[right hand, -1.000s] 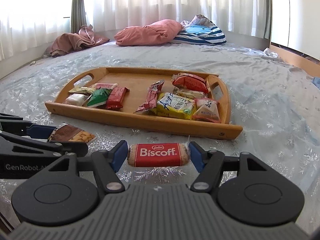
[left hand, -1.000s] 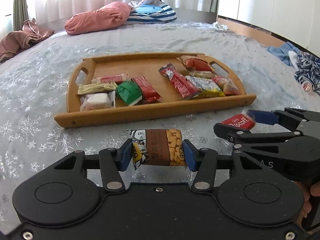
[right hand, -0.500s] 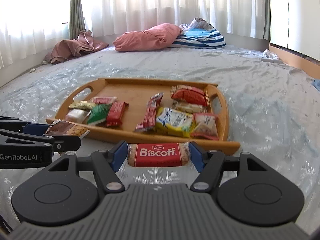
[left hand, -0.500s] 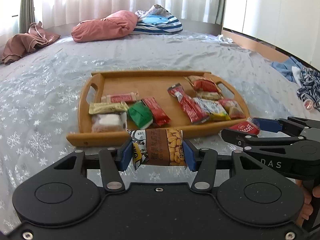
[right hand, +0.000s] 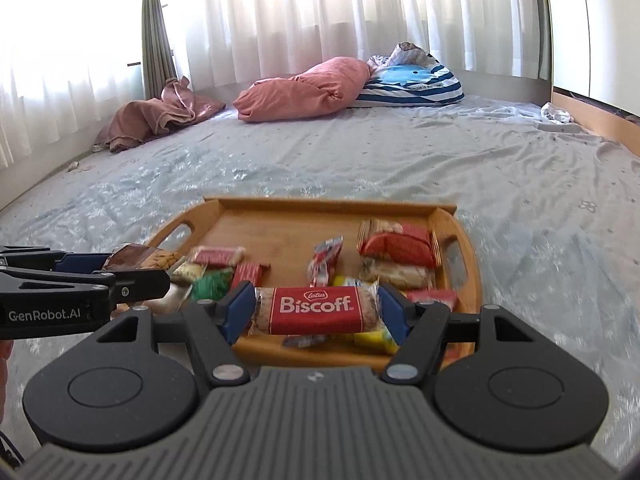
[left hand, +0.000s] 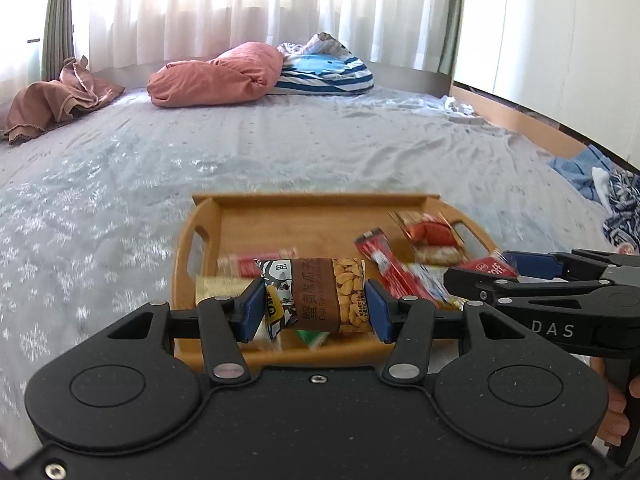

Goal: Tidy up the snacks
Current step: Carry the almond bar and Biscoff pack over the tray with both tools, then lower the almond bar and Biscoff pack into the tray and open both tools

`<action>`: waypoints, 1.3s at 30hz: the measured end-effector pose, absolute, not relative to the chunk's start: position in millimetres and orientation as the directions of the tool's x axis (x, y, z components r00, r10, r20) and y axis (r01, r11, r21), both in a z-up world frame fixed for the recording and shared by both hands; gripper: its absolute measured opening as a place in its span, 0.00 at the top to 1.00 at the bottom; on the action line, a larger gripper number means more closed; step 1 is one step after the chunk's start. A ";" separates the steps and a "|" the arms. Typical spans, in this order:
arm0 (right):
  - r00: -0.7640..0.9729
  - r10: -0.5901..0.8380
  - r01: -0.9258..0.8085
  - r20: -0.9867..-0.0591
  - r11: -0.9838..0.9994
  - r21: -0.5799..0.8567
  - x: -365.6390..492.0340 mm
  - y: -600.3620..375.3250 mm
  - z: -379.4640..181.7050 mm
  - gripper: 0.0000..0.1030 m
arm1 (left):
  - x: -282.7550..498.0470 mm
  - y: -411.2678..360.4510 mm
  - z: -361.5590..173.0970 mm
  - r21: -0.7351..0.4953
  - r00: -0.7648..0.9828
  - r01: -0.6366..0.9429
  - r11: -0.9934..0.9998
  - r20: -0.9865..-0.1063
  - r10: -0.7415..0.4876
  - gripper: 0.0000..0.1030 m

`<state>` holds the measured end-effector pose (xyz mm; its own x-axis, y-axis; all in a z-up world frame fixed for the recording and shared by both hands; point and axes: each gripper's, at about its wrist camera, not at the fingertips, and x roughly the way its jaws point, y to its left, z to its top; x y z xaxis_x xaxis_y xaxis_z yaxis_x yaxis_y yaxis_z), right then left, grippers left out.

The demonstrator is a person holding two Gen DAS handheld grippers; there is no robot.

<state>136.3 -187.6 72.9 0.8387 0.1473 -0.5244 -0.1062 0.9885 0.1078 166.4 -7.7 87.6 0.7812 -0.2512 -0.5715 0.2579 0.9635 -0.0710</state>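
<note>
Right now both handheld tools carry a snack over the near edge of the oblong wooden tray with cut-out handles, which lies on the pale grey bedspread with a silvery snowflake print. The left gripper is clenched on a brown packet of nuts with a picture of golden kernels on its wrapper, its blue pads pressing the packet's two ends so that it hangs crosswise between them. The right gripper grasps a red Biscoff biscuit packet with white lettering in the same way, end to end, the label facing the camera. Each tool shows at the side of the other's view, the two standing side by side and apart. Inside the tray lie more wrapped snacks, blurred: a red-and-white bar, a green packet and a small red packet on the left side, a long red sachet, a red-and-gold packet and a yellow packet on the right. Far back on the bed rest a pink bundled pillow and a blue-and-white striped cushion touching it, with a brownish crumpled cloth well apart at the left, before white curtains.
</note>
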 end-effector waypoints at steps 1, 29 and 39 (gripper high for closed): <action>0.836 0.149 -0.106 -0.527 0.988 0.111 141.1 -187.6 73.7 0.32 | 173.1 -6.5 88.8 -0.076 0.777 0.251 0.965 -0.578 -0.248 0.51; 0.777 0.176 -0.204 -0.604 0.979 0.023 297.9 -153.2 38.4 0.30 | 346.0 16.5 33.5 -0.123 0.717 0.143 0.982 -0.671 -0.188 0.51; 0.754 0.161 -0.171 -0.637 0.984 0.046 320.8 -156.0 12.9 0.30 | 362.4 9.4 14.6 -0.105 0.707 0.149 0.983 -0.684 -0.180 0.51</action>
<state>320.8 -156.0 12.9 0.7538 0.1607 -0.6372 -0.1711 0.9842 0.0458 362.4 9.4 14.6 0.7073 -0.1797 -0.6837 0.1486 0.9833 -0.1047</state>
